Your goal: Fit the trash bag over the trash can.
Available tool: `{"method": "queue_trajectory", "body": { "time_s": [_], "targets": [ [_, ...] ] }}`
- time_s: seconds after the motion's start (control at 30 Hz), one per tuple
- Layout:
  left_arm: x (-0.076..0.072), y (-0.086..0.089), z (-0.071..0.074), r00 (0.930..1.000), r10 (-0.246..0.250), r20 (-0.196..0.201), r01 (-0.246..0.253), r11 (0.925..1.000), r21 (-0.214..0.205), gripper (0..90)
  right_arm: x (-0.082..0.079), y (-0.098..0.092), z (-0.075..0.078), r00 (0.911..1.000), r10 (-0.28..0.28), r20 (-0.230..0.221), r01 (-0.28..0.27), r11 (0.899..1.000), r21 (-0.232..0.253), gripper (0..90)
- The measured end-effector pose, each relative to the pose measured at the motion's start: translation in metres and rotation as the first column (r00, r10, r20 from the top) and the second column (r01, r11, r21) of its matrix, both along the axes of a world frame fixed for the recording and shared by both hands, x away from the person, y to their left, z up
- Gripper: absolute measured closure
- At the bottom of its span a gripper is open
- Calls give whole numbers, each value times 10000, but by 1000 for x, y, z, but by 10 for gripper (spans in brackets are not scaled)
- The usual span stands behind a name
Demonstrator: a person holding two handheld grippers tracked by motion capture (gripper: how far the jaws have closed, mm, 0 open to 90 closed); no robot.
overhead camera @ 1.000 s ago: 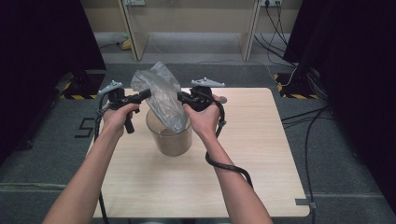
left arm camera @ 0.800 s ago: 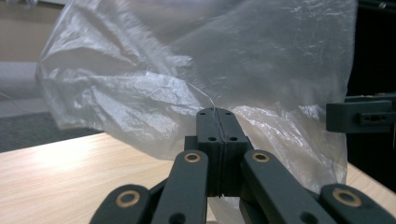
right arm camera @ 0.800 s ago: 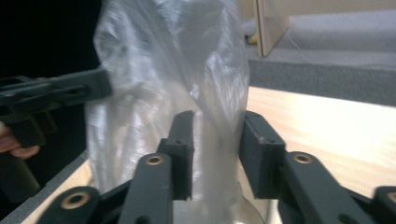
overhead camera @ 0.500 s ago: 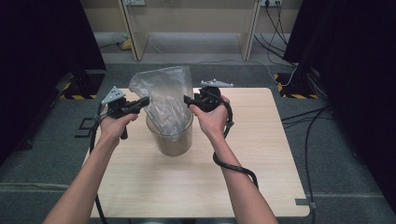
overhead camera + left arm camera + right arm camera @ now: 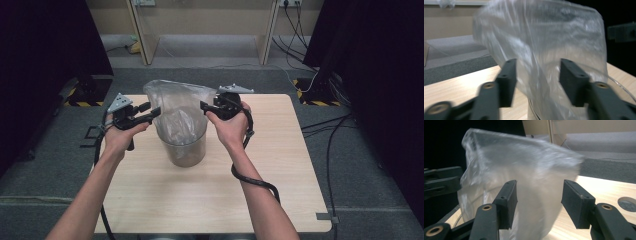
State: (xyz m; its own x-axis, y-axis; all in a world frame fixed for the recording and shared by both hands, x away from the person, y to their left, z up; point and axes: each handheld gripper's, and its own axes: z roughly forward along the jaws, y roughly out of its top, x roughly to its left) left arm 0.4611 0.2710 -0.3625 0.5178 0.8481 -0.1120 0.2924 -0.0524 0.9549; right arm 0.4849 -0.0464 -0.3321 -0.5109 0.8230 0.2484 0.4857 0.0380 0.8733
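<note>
Left hand-held gripper (image 5: pixel 152 111) sits just left of the clear plastic bag (image 5: pixel 179 107), jaws level and pointing at it; they have just been opening, and in the left gripper view the pads (image 5: pixel 508 80) stand apart with the film loose between them, not pinched. The bag stands puffed up out of a clear round bin (image 5: pixel 186 147) in the middle of the table (image 5: pixel 280 165), its lower part tucked inside, its mouth rising above the rim between the two grippers. Right hand-held gripper (image 5: pixel 205 106) sits just right of the bag, jaws also just opened wide, pads (image 5: pixel 507 200) clear of the film that hangs between them. Reading: the bag has been spread and let go on both sides, lining of the bin part done. Next move likely calls for a fresh grip lower on the bag's edge, each side, then drawing it down over the rim.
</note>
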Motion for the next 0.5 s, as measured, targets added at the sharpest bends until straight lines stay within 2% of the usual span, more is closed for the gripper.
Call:
{"method": "queue_trajectory", "body": {
  "time_s": [0.1,0.23,0.33,0.5],
  "targets": [
    [1,4,0,9997,163,-195,-169,9994,-291,346,0,-2,-2,9999,-116,-48,117,9999,58,465],
    [7,7,-5,9957,293,-881,-374,9951,-910,326,-2,-1,-3,9999,-125,-12,125,9999,79,475],
    [11,9,-8,9909,341,-1305,-512,9902,-1302,329,-5,2,-2,9999,117,43,-117,9999,2,481],
    [11,9,-12,9895,268,-1422,-445,9914,-1232,423,-13,7,-1,9986,489,189,-487,9987,-114,476]
  ]
}}
